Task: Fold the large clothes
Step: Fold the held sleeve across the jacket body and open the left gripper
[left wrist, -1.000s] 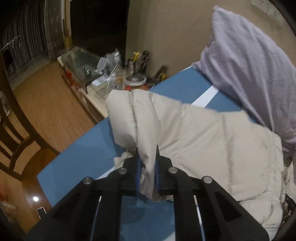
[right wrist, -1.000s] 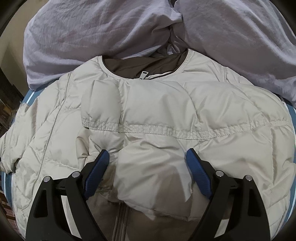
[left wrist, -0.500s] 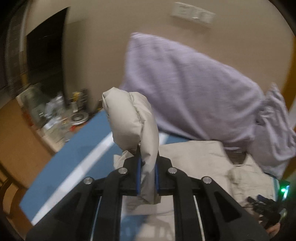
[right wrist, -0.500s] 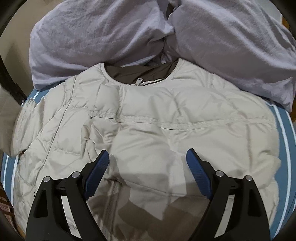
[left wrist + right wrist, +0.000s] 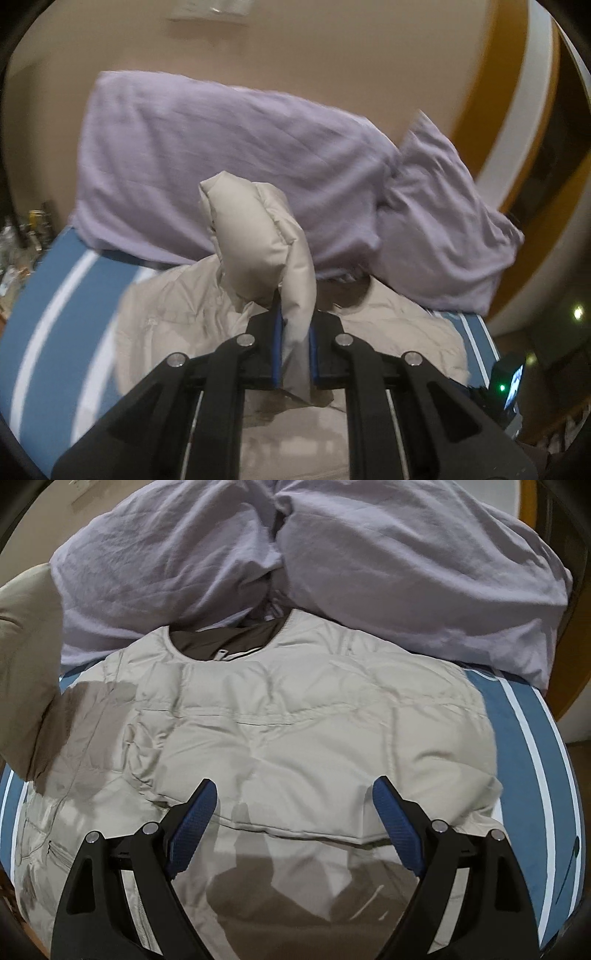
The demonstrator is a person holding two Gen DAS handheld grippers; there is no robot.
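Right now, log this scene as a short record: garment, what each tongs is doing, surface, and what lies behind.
garment: beige puffer jacket, front up, collar toward the pillows
left tongs: shut on the sleeve, held raised above the jacket body
right tongs: open, over the jacket's lower front, gripping nothing
surface: blue sheet with white stripes
behind: two lilac pillows against the wall, touching the collar end
fold state: body lies spread flat; the raised sleeve is not yet laid across it
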